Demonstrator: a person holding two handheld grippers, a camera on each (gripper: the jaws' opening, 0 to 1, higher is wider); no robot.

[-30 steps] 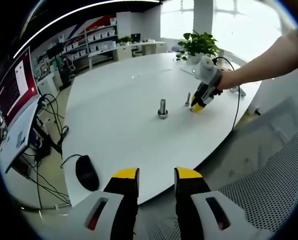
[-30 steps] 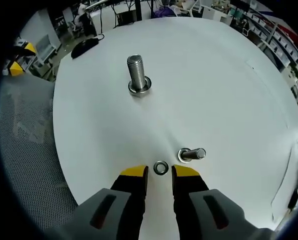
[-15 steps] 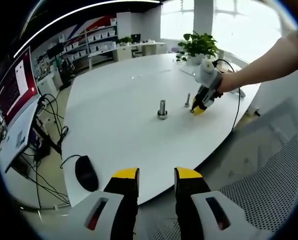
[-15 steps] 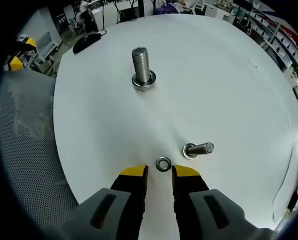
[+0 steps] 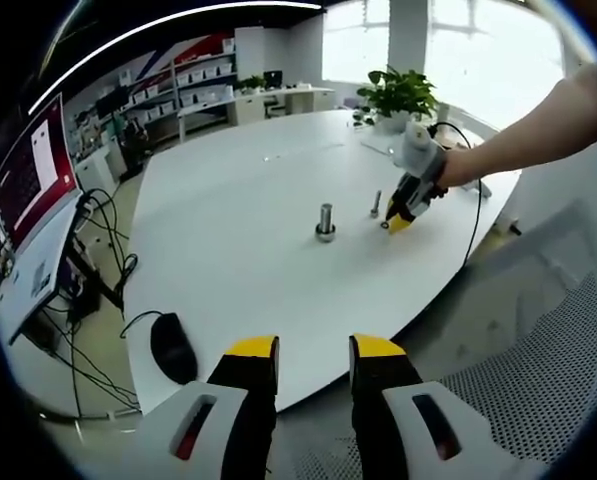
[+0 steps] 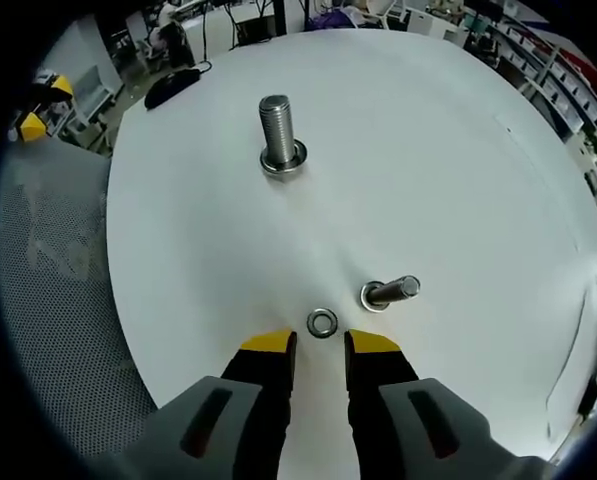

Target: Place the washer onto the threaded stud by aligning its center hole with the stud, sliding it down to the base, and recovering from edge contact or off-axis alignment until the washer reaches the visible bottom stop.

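Note:
A small steel washer (image 6: 322,323) lies flat on the white table (image 6: 428,150), just ahead of my right gripper (image 6: 320,346), which is open with nothing between its yellow-tipped jaws. The threaded stud (image 6: 278,134) stands upright on its base farther ahead. A second bolt (image 6: 389,292) lies on its side right of the washer. In the left gripper view the stud (image 5: 325,221) stands mid-table, the right gripper (image 5: 398,215) held by a hand reaches in from the right, and my left gripper (image 5: 314,352) hovers open off the table's near edge.
A black mouse (image 5: 174,345) sits at the table's near left edge. A potted plant (image 5: 398,92) stands at the far side. A mesh chair (image 5: 538,370) is below right, cables and a monitor (image 5: 28,180) are at the left.
The right gripper view has shifted slightly, so the washer now sits a little closer to the jaw tips. The left gripper has held still.

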